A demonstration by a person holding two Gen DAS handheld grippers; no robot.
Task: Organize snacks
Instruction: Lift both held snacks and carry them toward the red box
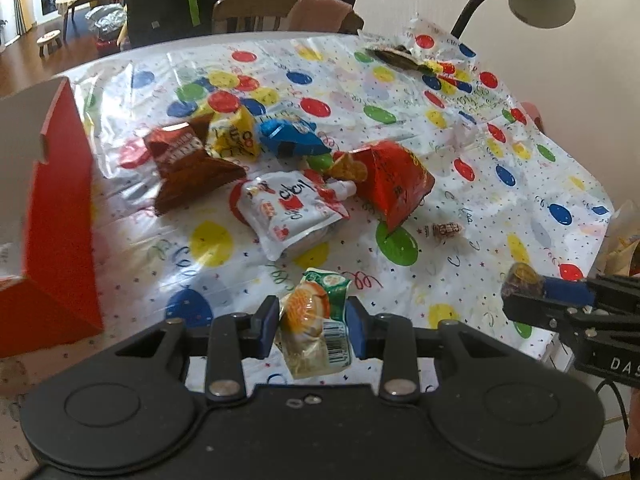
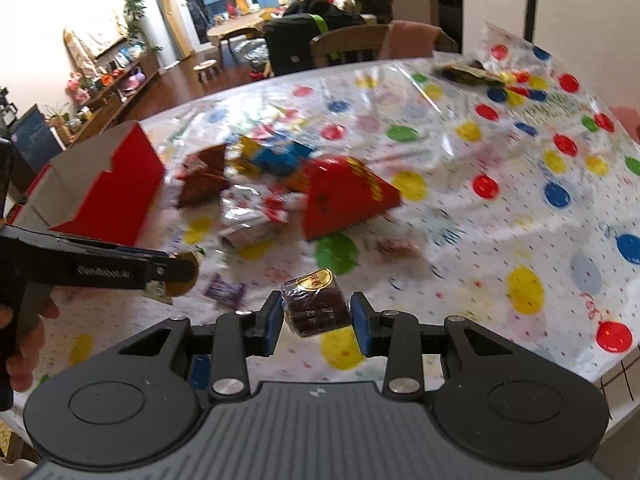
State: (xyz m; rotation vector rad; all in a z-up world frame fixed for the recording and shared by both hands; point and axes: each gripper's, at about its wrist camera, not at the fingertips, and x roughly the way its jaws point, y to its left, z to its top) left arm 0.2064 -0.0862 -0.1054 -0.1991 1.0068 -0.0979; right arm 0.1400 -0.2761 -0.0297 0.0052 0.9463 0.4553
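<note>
Plastic sheeting with coloured dots covers the counter (image 1: 460, 216). An orange-and-green snack packet (image 1: 316, 320) is gripped between the blue pads of the left hand-held gripper (image 1: 312, 320) above the near edge. A dark wrapped cake with a gold label (image 2: 316, 306) is clamped in the right hand-held gripper (image 2: 316, 320) — also lifted. Loose snack bags (image 1: 288, 168) are heaped mid-counter; a red cardboard box (image 1: 56, 216) stands open at the left edge.
</note>
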